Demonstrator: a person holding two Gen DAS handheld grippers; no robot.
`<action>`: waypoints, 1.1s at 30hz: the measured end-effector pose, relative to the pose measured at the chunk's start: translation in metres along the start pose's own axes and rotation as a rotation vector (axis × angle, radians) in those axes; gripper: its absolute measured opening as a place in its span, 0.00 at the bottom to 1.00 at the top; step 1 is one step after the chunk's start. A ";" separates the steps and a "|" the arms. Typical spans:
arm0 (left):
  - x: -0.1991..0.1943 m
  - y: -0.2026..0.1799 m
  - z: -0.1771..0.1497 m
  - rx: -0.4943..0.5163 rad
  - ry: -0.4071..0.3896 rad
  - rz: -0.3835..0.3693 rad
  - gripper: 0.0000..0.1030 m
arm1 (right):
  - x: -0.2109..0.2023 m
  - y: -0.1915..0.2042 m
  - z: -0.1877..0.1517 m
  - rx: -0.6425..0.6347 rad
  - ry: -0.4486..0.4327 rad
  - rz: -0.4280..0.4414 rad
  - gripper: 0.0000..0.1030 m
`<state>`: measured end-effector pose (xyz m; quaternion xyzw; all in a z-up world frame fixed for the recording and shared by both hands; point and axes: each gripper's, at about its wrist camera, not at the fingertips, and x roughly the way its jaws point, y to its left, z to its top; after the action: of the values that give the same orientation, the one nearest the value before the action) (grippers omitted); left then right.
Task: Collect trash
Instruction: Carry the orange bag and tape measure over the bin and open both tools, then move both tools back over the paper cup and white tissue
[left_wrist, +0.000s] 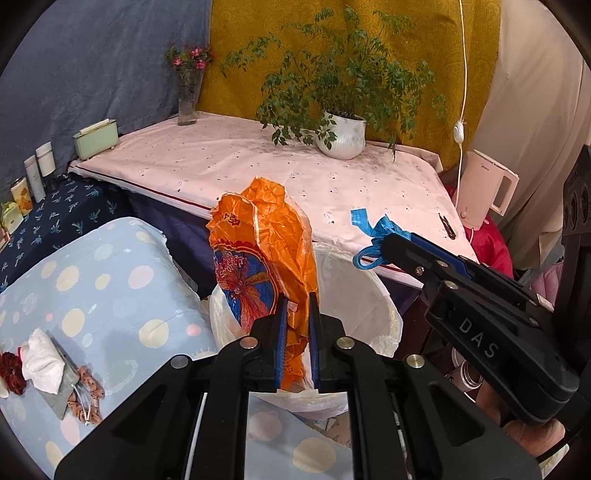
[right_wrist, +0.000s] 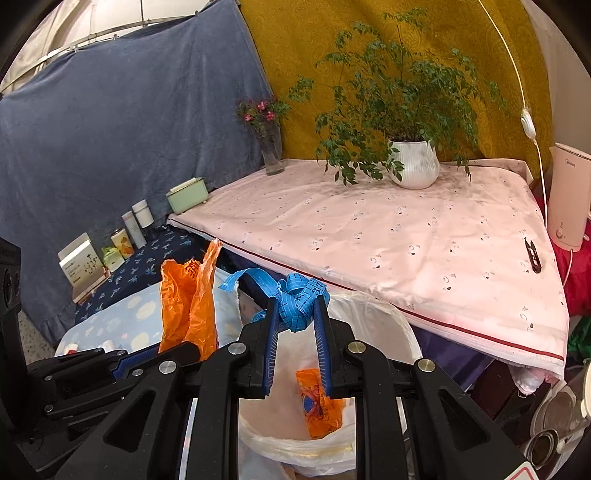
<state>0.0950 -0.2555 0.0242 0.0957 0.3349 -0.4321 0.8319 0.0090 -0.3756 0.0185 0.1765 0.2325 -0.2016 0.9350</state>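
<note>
A crumpled orange plastic bag (left_wrist: 266, 236) stands upright between the blue pads of my left gripper (left_wrist: 297, 299), which is shut on its lower part. It hangs over a bin lined with a white bag (left_wrist: 354, 295). My right gripper (right_wrist: 297, 301) is shut on a bundled blue measuring tape (right_wrist: 301, 291) above the bin rim (right_wrist: 373, 299). Inside the bin lies another orange wrapper (right_wrist: 317, 402). In the left wrist view the right gripper (left_wrist: 384, 242) comes in from the right with the tape (left_wrist: 360, 218). The right wrist view shows the bag (right_wrist: 188, 306) at the left.
Behind the bin is a table with a pink cloth (left_wrist: 258, 166) carrying a potted plant (left_wrist: 341, 136), a flower vase (left_wrist: 188, 99) and small black snips (left_wrist: 447, 223). A pink kettle (left_wrist: 484, 184) stands at its right. A dotted light-blue cushion (left_wrist: 92, 288) lies at the left.
</note>
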 end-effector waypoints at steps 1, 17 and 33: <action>0.002 0.000 0.000 -0.001 0.000 -0.001 0.12 | 0.003 -0.002 0.000 0.001 0.005 -0.002 0.17; 0.000 0.021 -0.008 -0.036 -0.024 0.129 0.64 | 0.011 -0.001 0.002 0.003 0.001 -0.016 0.42; -0.047 0.065 -0.020 -0.148 -0.067 0.192 0.69 | -0.015 0.053 0.004 -0.076 -0.029 0.038 0.50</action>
<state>0.1178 -0.1761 0.0304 0.0511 0.3270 -0.3277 0.8849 0.0228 -0.3275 0.0414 0.1423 0.2229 -0.1773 0.9480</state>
